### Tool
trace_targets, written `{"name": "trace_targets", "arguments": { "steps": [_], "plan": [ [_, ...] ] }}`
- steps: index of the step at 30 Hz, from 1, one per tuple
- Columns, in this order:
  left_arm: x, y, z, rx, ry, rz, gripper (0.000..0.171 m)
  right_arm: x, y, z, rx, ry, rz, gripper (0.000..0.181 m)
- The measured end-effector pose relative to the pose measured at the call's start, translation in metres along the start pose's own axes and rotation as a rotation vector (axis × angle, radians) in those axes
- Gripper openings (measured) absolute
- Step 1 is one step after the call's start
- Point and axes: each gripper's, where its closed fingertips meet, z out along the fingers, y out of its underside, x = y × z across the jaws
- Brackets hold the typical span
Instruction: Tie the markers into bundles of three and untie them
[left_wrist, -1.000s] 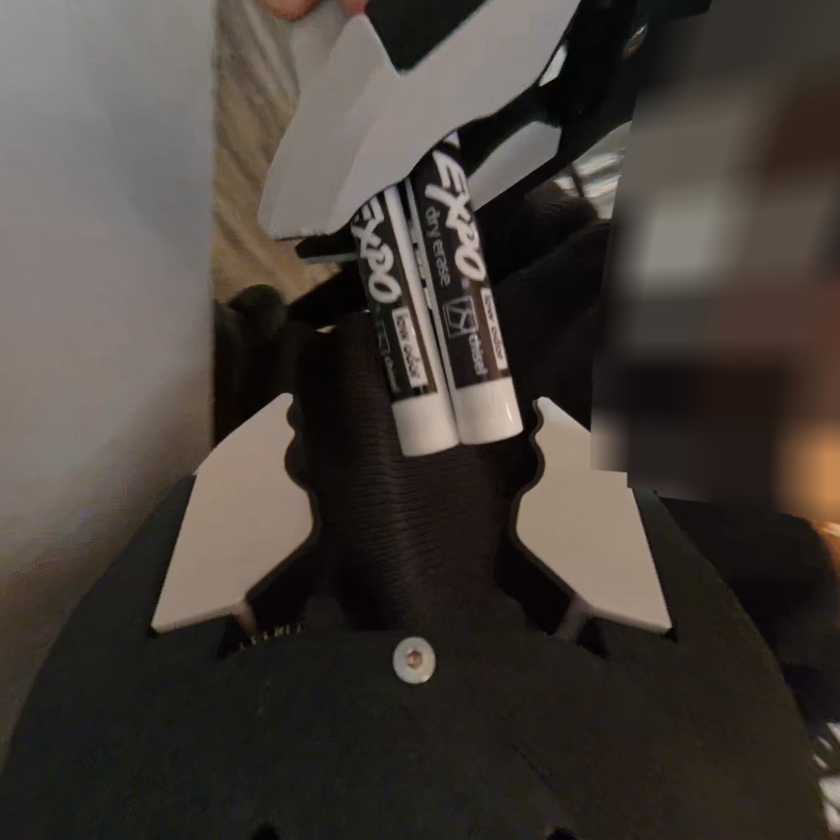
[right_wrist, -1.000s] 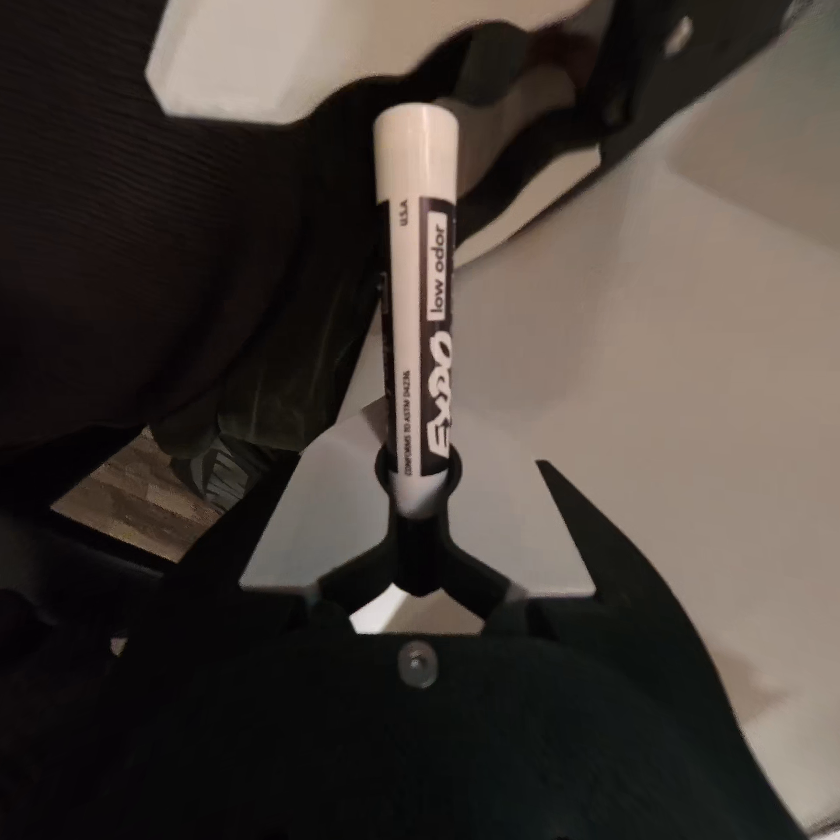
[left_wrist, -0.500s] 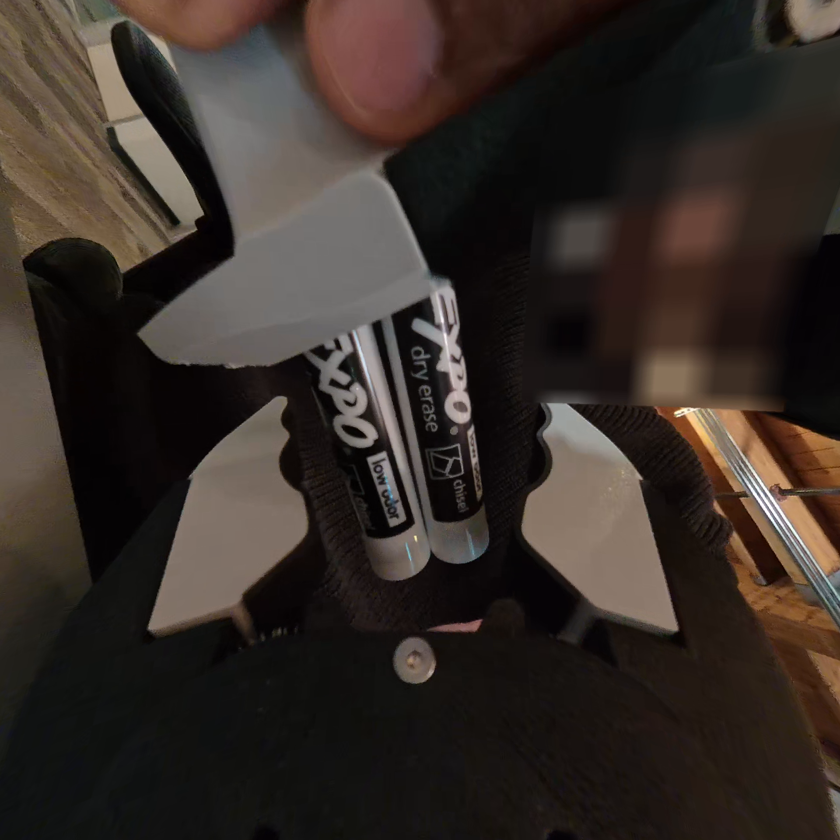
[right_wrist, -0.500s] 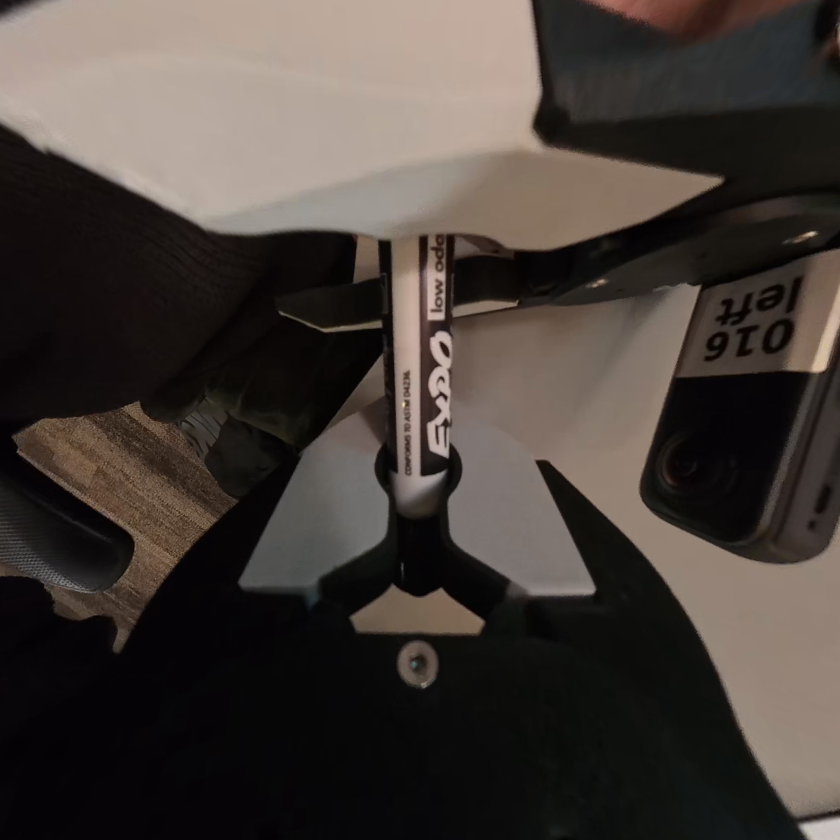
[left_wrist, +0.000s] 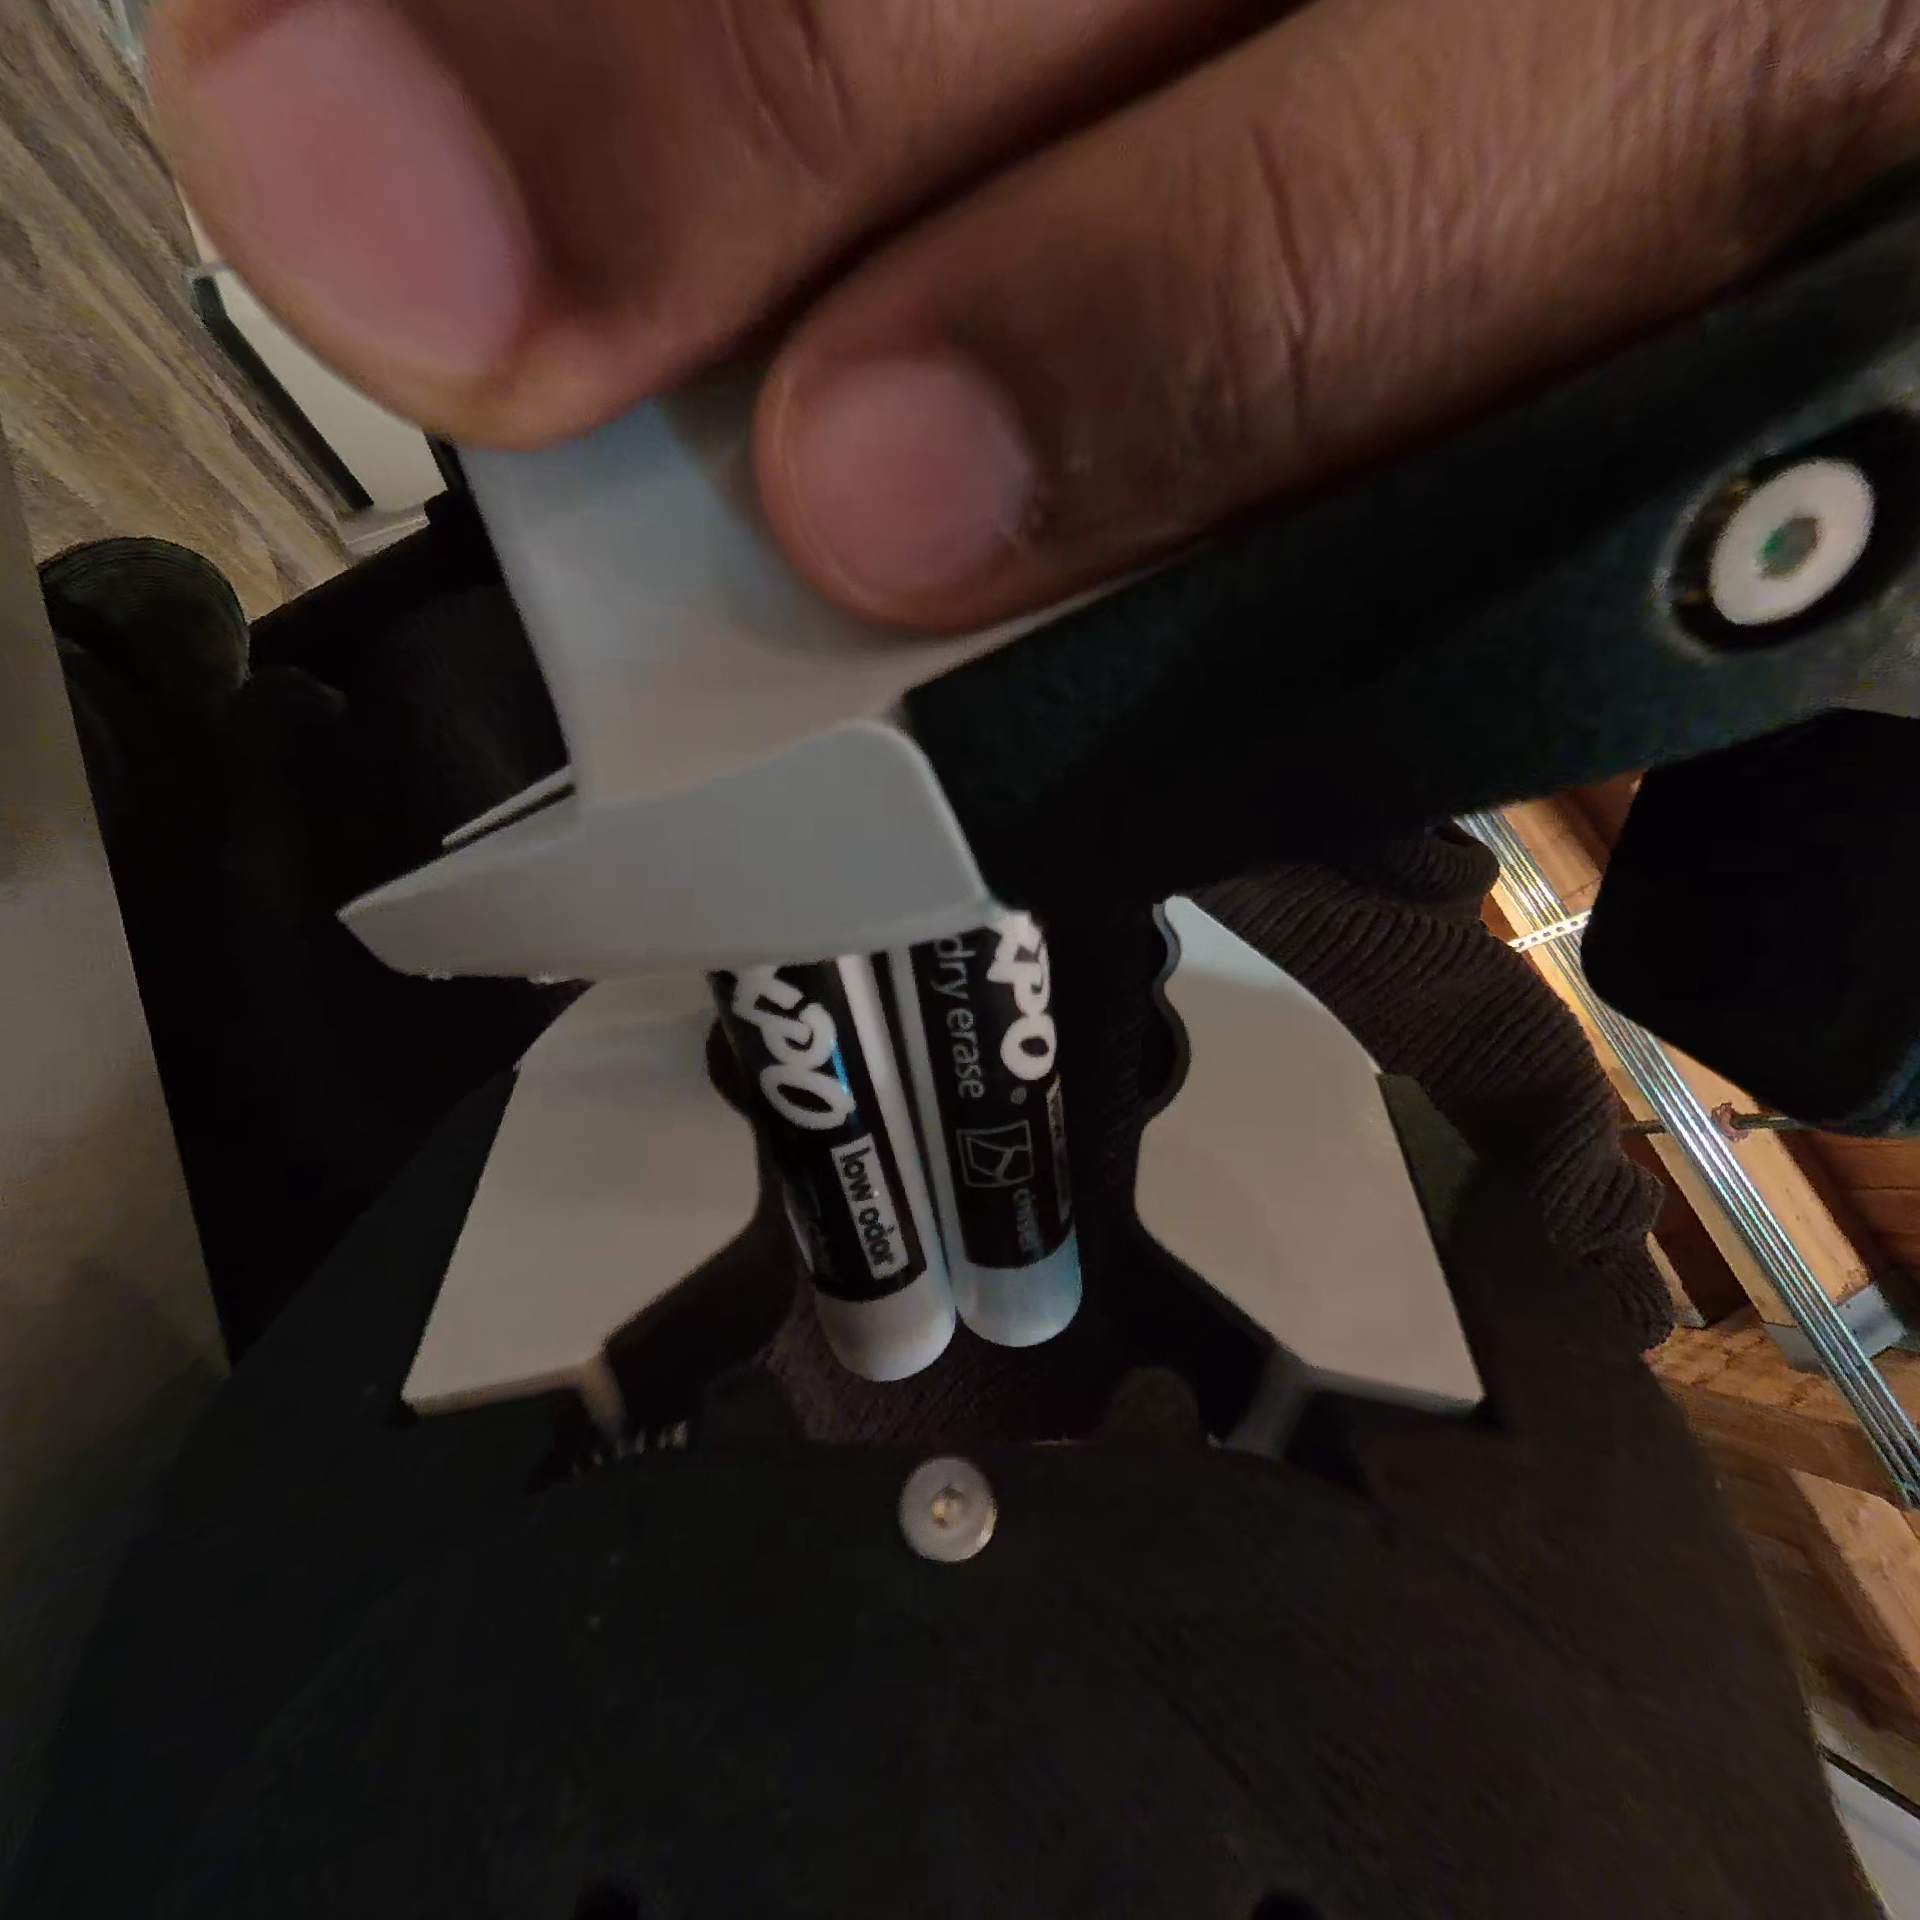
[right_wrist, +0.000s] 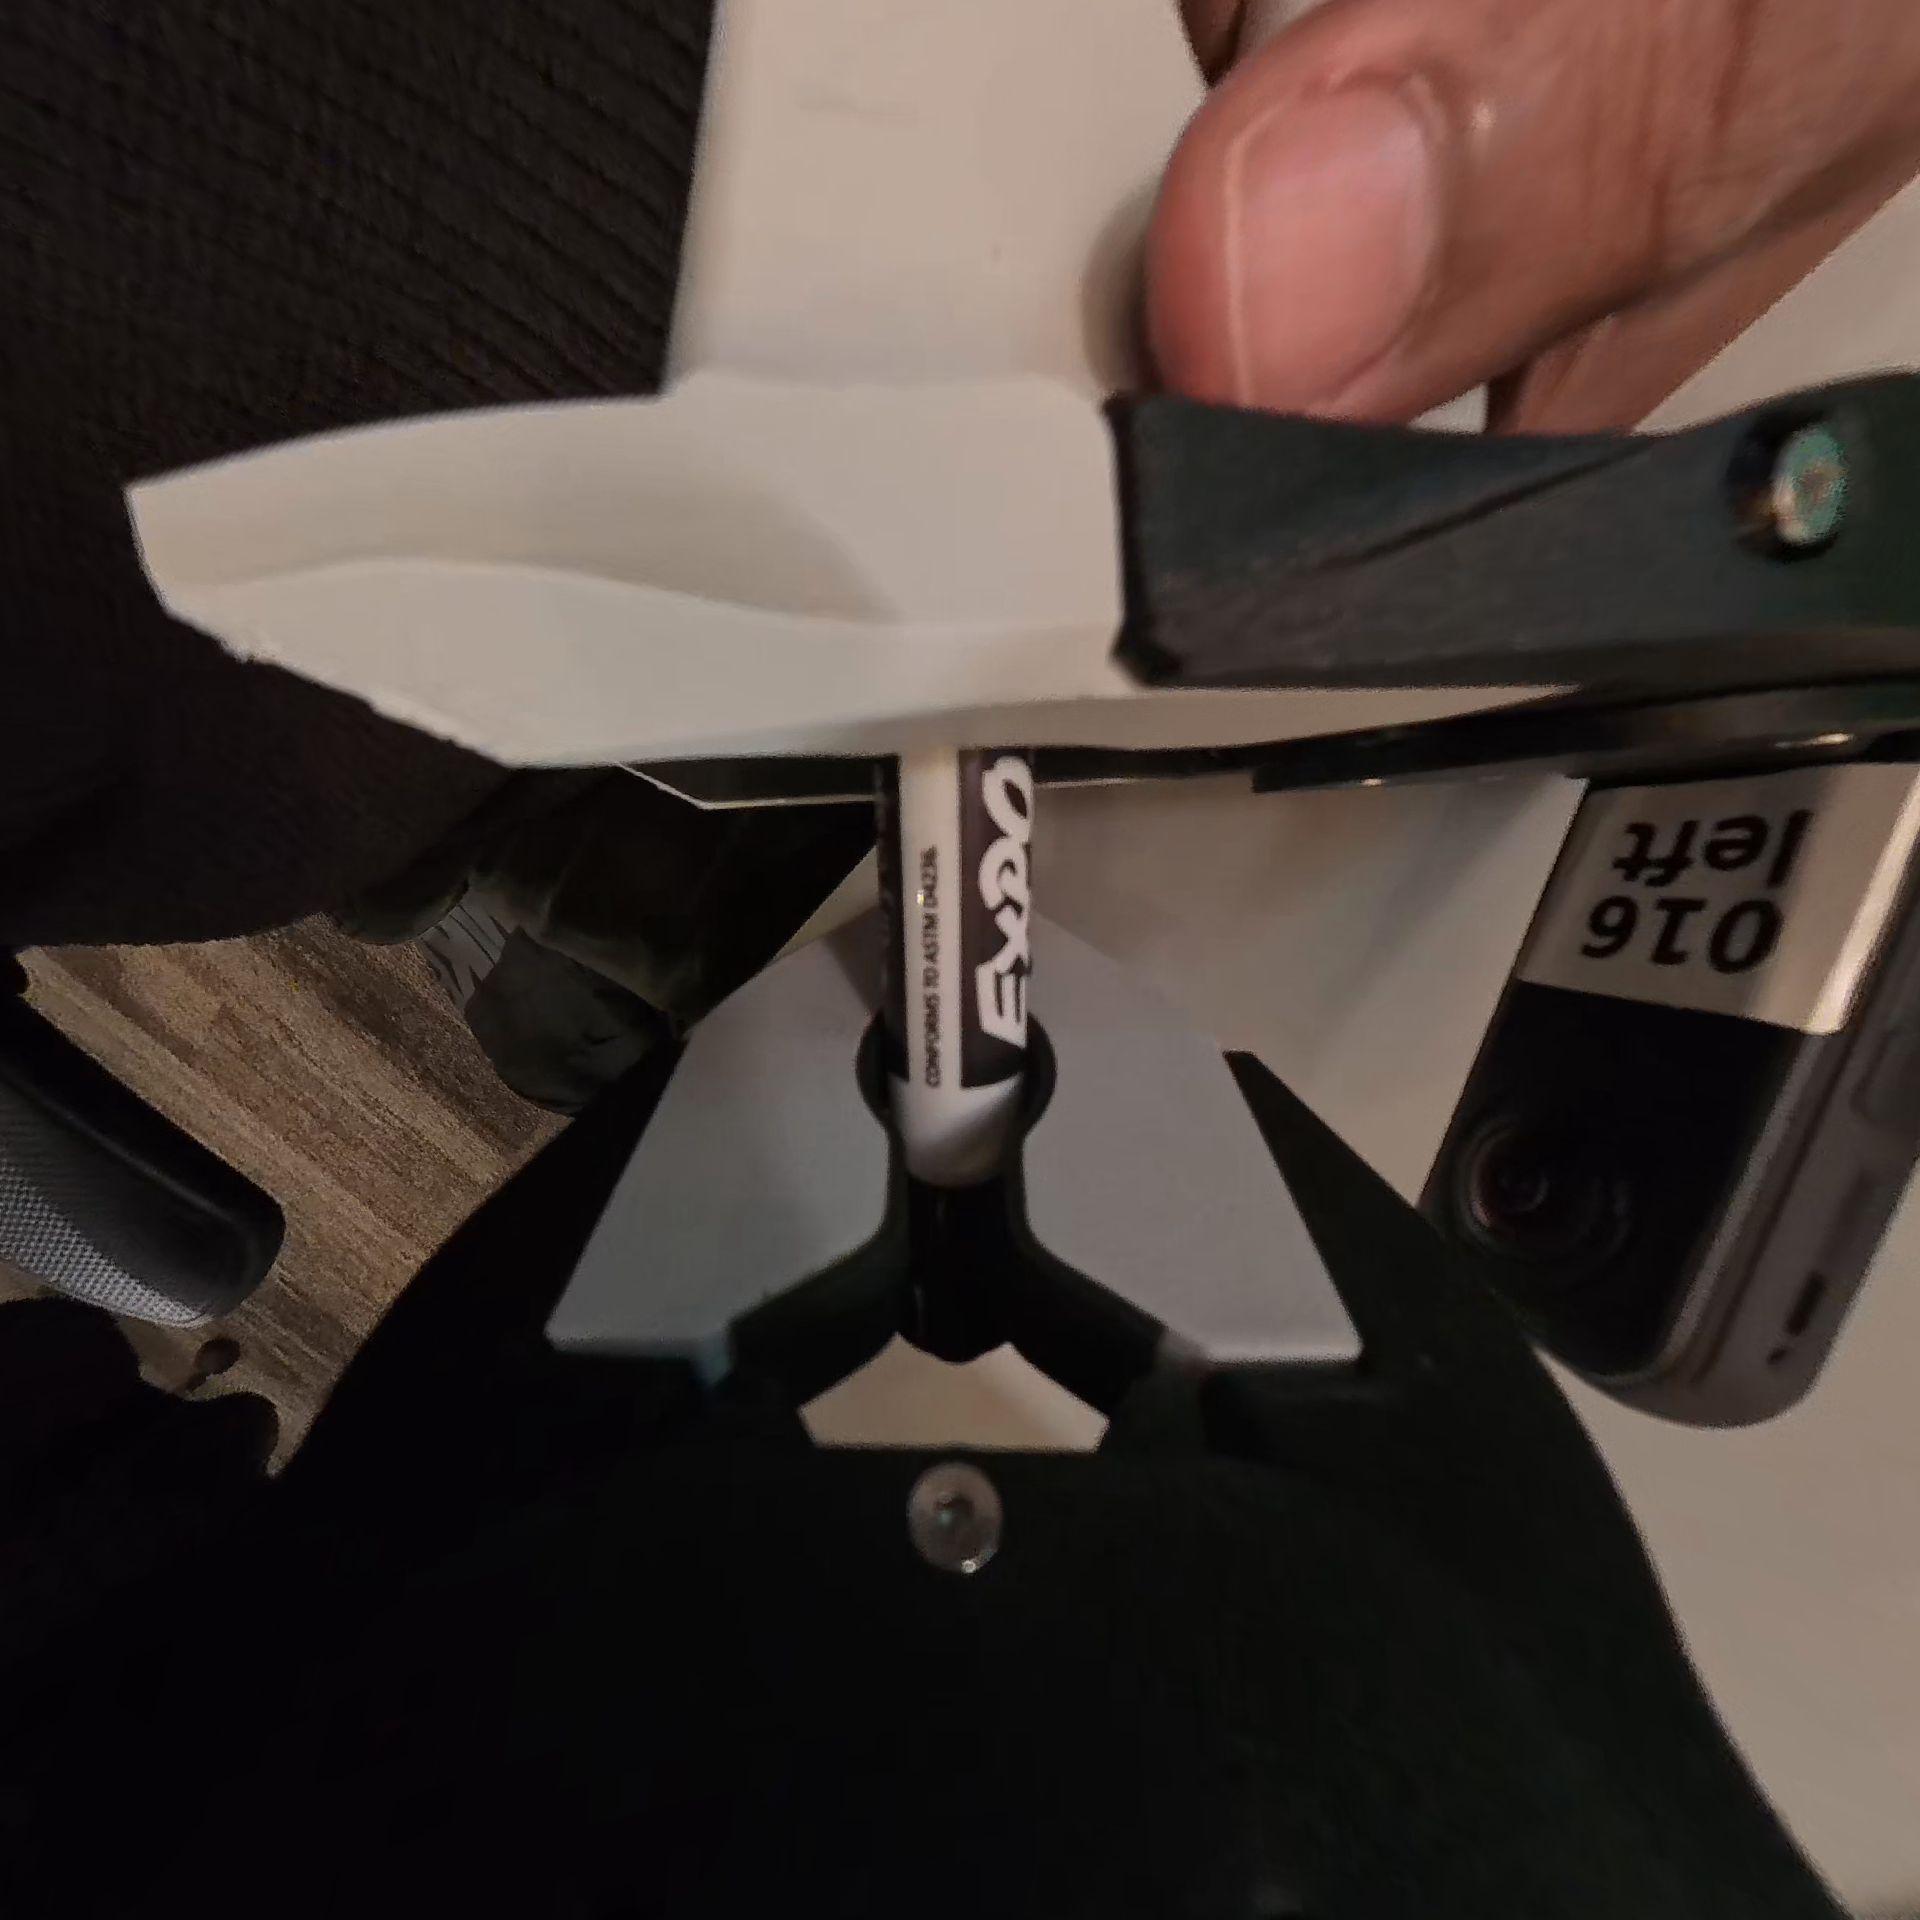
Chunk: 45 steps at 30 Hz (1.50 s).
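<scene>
My right gripper (right_wrist: 956, 1055) was clamped shut on two black-and-white markers (left_wrist: 1008, 1143) lying side by side; its own view showed only one. They hung in mid-air, reaching between the fingers of my left gripper (left_wrist: 935, 1039), which stood wide apart and seemed to touch neither. A hand (left_wrist: 935, 260) pressed on the white finger above them. No container showed in either view.

Likely an office; dry-erase markers (left_wrist: 935, 1164), wood-look floor (right_wrist: 312, 1049), a chair base (right_wrist: 125, 1226).
</scene>
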Motion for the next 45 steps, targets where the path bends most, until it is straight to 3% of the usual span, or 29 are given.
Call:
{"name": "trace_targets", "arguments": {
  "steps": [32,45],
  "plan": [
    [-0.020,0.003,0.007,-0.045,-0.142,0.064,0.045,-0.010,-0.001,0.001,-0.055,-0.026,0.023,0.015],
    [-0.025,-0.010,0.011,0.050,-0.177,0.095,0.042,-0.014,0.006,-0.001,-0.063,-0.019,0.034,0.016]
  ]
}}
